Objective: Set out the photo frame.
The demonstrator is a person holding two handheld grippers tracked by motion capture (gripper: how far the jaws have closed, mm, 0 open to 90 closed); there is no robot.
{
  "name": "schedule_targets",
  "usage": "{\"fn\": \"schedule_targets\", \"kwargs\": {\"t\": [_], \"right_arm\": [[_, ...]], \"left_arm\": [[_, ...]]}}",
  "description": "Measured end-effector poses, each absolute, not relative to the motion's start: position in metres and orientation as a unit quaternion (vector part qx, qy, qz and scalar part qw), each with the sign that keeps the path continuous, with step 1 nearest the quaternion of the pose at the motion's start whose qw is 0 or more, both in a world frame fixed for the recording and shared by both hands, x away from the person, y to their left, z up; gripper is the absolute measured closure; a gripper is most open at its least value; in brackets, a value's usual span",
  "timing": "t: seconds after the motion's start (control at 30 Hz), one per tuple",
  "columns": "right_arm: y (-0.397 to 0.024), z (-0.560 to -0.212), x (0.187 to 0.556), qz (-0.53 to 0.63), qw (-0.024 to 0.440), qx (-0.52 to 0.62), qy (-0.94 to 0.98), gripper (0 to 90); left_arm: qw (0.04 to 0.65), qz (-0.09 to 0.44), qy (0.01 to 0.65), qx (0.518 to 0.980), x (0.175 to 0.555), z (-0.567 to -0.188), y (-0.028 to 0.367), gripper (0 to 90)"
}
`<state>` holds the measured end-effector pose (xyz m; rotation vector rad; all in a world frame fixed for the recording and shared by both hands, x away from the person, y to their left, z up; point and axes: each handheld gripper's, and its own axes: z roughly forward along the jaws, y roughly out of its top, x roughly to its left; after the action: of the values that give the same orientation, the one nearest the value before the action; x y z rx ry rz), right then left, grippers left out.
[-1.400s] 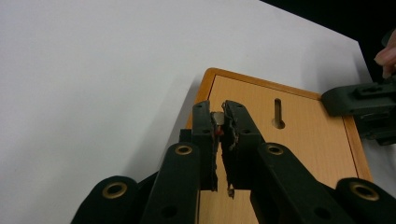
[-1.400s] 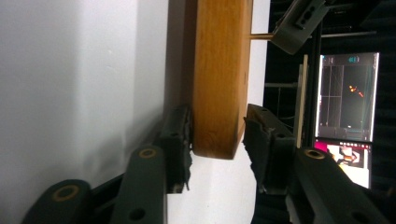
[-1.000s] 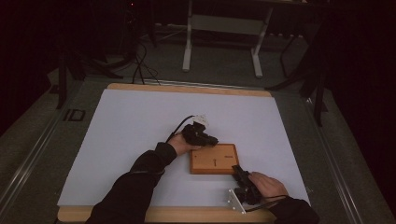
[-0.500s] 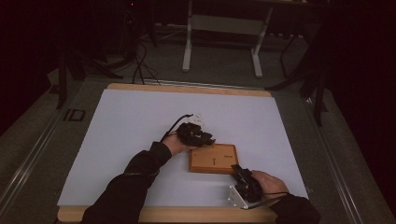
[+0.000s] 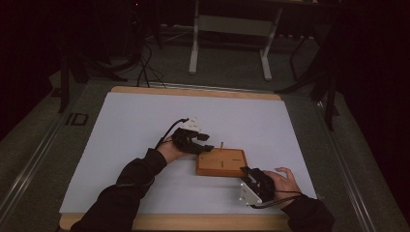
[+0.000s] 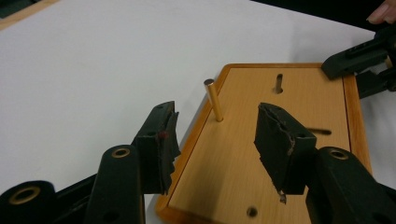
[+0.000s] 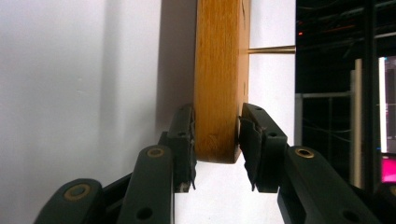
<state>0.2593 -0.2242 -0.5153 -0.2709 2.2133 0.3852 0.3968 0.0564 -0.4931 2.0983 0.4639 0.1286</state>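
Observation:
A small wooden board (image 5: pixel 227 164) with several holes lies on the white table cover. A thin brass peg (image 6: pixel 214 100) stands upright in a hole near the board's far left corner (image 5: pixel 221 145). My left gripper (image 5: pixel 208 147) sits just left of the peg. Its jaws have just been opening and now stand apart on either side of the peg without touching it (image 6: pixel 217 125). My right gripper (image 5: pixel 245 171) is shut on the board's near right corner, with its pads on both faces of the board (image 7: pixel 222 70) in the right gripper view (image 7: pixel 217 135).
The white cover (image 5: pixel 145 125) spreads wide to the left of and behind the board. The wooden table edge (image 5: pixel 193 221) runs along the front. A metal stand (image 5: pixel 229 43) and cables are on the dark floor beyond the table.
The left gripper's jaws have opened off the peg and the hand has drawn back a little to the left. The peg stays standing in the board. The right gripper keeps its hold.

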Motion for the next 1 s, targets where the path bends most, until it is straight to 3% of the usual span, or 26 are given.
{"fn": "schedule_targets", "kwargs": {"t": [0.3, 0.4, 0.47, 0.77, 0.93, 1.0], "right_arm": [[-0.227, -0.497, 0.273, 0.173, 0.387, -0.100, 0.900, 67.2], [-0.228, -0.492, 0.278, 0.177, 0.376, -0.099, 0.904, 67.4], [-0.228, -0.488, 0.282, 0.179, 0.370, -0.096, 0.906, 67.9], [-0.230, -0.474, 0.294, 0.191, 0.349, -0.091, 0.913, 68.7], [-0.229, -0.471, 0.297, 0.187, 0.347, -0.090, 0.914, 69.2], [-0.229, -0.470, 0.297, 0.190, 0.344, -0.087, 0.915, 69.3]], "left_arm": [[0.490, 0.062, 0.207, 0.845, 0.390, -0.489, 0.078, 36.1], [0.497, 0.057, 0.216, 0.838, 0.389, -0.490, 0.086, 30.6], [0.501, 0.054, 0.210, 0.838, 0.388, -0.491, 0.091, 21.4], [0.509, 0.063, 0.214, 0.832, 0.383, -0.489, 0.107, 14.7], [0.524, 0.060, 0.222, 0.820, 0.377, -0.492, 0.117, 2.3], [0.525, 0.063, 0.221, 0.819, 0.376, -0.492, 0.119, 2.1]]}}
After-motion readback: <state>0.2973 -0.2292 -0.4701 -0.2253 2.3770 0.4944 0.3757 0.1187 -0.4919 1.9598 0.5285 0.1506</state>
